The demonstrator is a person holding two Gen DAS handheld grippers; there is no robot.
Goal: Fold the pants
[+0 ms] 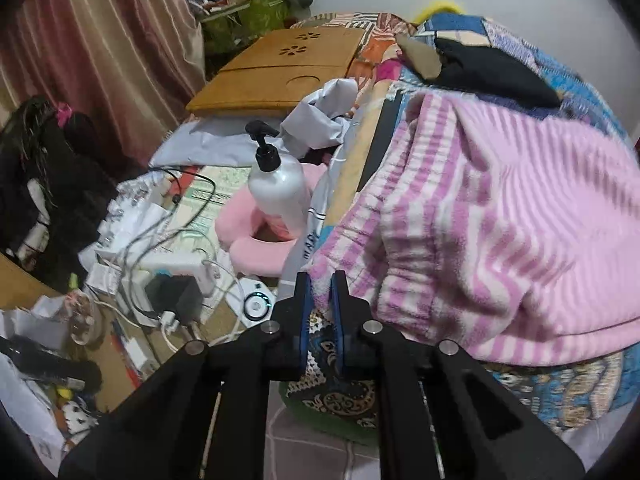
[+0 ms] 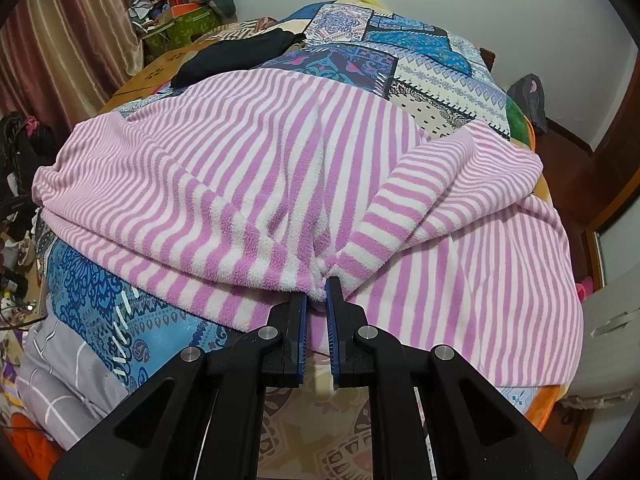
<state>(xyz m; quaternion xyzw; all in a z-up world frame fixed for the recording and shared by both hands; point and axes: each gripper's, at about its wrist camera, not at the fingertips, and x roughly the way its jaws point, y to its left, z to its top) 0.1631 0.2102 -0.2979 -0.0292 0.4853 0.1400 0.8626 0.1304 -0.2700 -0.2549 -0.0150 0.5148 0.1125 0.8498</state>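
The pink and white striped fleece pants (image 2: 256,184) lie spread on the patchwork bed cover (image 2: 420,60). They also fill the right of the left wrist view (image 1: 500,220). My left gripper (image 1: 322,280) is shut on the pants' near left edge at the bed's side. My right gripper (image 2: 318,290) is shut on a bunched fold of the pants at their near edge, where one striped layer overlaps another. The far end of the pants is hidden by the raised fold.
Left of the bed, a cluttered surface holds a white pump bottle (image 1: 278,188), a pink cushion (image 1: 256,240), chargers and cables (image 1: 160,280) and a wooden lap tray (image 1: 280,72). A black garment (image 1: 492,68) lies further up the bed. Curtains (image 1: 100,52) hang at left.
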